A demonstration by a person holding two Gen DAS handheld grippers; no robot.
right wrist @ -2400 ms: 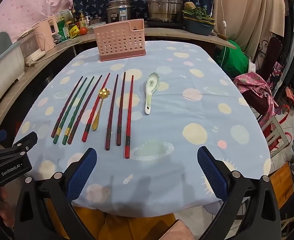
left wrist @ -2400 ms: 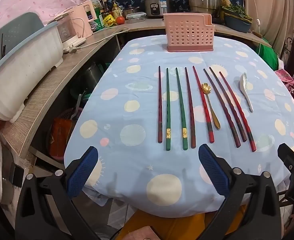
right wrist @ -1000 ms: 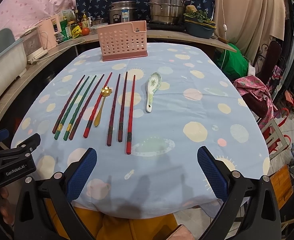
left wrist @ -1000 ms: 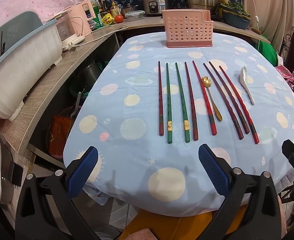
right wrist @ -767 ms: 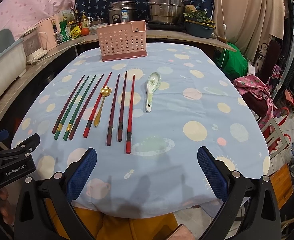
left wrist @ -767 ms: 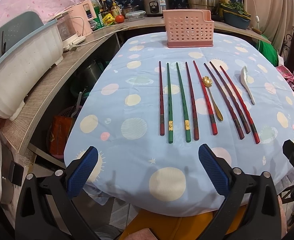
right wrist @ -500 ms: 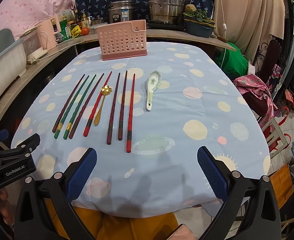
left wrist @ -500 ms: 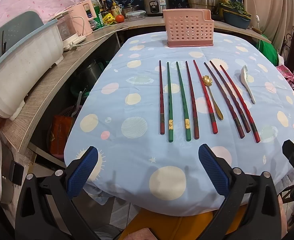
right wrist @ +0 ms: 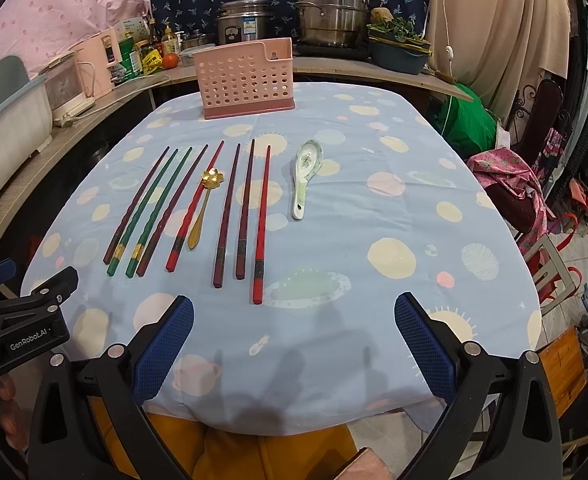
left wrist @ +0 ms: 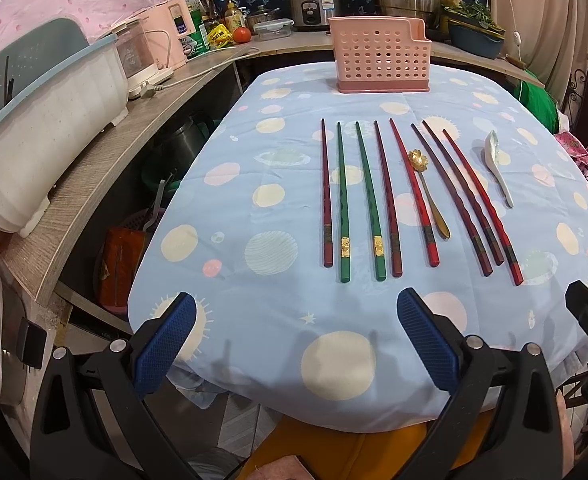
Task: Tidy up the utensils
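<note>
Several chopsticks lie side by side on the blue spotted tablecloth [left wrist: 277, 208]: dark red ones, two green ones [left wrist: 368, 204] and red ones [left wrist: 412, 192]. A gold spoon [left wrist: 428, 192] lies among them and a white ceramic spoon [left wrist: 498, 168] at the right. A pink perforated utensil holder [left wrist: 380, 60] stands upright at the far end. In the right wrist view I see the holder [right wrist: 247, 80], green chopsticks [right wrist: 155, 208], gold spoon [right wrist: 203, 206] and white spoon [right wrist: 306, 176]. My left gripper [left wrist: 294, 336] and right gripper [right wrist: 294, 336] are open and empty above the near table edge.
A wooden counter [left wrist: 93, 168] runs along the left with a white tub [left wrist: 41, 128] and a pink appliance [left wrist: 169, 36]. Pots and a rice cooker [left wrist: 314, 4] stand behind the holder. Chairs and pink cloth [right wrist: 510, 184] are at the right.
Both grippers have crept slightly; the view of the table shifts only a little. Nothing on the table has moved.
</note>
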